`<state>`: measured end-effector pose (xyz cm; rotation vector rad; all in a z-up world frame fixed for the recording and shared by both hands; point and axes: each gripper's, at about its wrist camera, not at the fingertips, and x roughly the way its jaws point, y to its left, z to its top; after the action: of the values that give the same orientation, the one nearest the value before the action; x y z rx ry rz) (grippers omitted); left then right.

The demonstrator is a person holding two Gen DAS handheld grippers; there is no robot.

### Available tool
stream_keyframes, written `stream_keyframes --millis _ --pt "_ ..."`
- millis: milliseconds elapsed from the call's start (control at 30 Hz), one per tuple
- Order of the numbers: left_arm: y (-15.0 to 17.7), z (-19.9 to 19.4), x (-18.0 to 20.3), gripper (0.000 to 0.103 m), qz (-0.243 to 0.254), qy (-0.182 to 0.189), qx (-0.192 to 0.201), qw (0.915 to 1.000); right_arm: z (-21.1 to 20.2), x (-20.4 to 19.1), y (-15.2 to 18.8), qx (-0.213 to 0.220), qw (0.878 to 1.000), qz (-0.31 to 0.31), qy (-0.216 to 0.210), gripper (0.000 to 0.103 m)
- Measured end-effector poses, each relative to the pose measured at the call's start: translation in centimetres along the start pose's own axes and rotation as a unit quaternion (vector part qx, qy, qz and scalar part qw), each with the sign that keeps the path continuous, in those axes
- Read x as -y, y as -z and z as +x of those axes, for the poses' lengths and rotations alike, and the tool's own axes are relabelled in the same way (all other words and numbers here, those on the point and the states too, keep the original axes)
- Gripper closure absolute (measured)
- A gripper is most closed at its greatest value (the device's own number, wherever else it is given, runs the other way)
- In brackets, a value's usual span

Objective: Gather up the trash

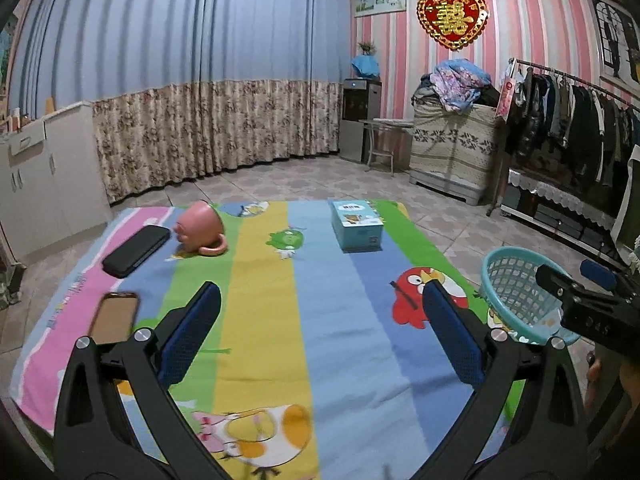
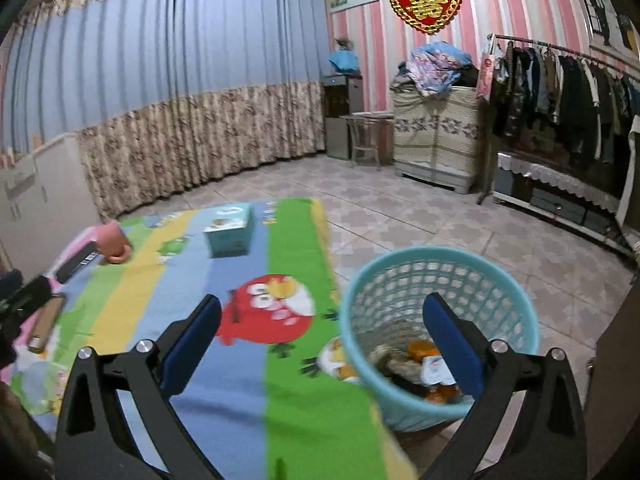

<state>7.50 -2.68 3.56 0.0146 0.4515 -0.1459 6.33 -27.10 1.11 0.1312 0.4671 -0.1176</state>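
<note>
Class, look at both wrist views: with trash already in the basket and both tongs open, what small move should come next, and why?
Probably draw the right tongs back from over the teal basket. They are open and empty, wrappers already lie inside, and the cloth shows only a mug, box and phones, no obvious trash.

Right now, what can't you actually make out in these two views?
- Trash in the teal basket: right wrist view shows blurred orange and white bits, partly behind the right gripper; items unidentifiable.
- Basket interior, left wrist view: mesh wall and the other gripper's body hide it.
- Tissue box print: too small.
- Black case: cut off by the pink mug.
- Left gripper: open, empty.
</note>
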Motion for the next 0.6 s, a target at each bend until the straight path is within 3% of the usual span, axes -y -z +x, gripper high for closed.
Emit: stream_keyframes --millis 333,600 --pt "2.3 -4.1 -2.4 0.005 -0.012 -0.012 0.019 0.9997 -4.3 -4.4 3.5 0.025 0.999 -0.038 -0.017 0.005" --pt "3.7 -5.7 -2.3 0.005 -0.015 -0.016 0.029 0.9994 -5.9 -5.5 5.1 0.031 0.997 -0.060 -0.022 0.005"
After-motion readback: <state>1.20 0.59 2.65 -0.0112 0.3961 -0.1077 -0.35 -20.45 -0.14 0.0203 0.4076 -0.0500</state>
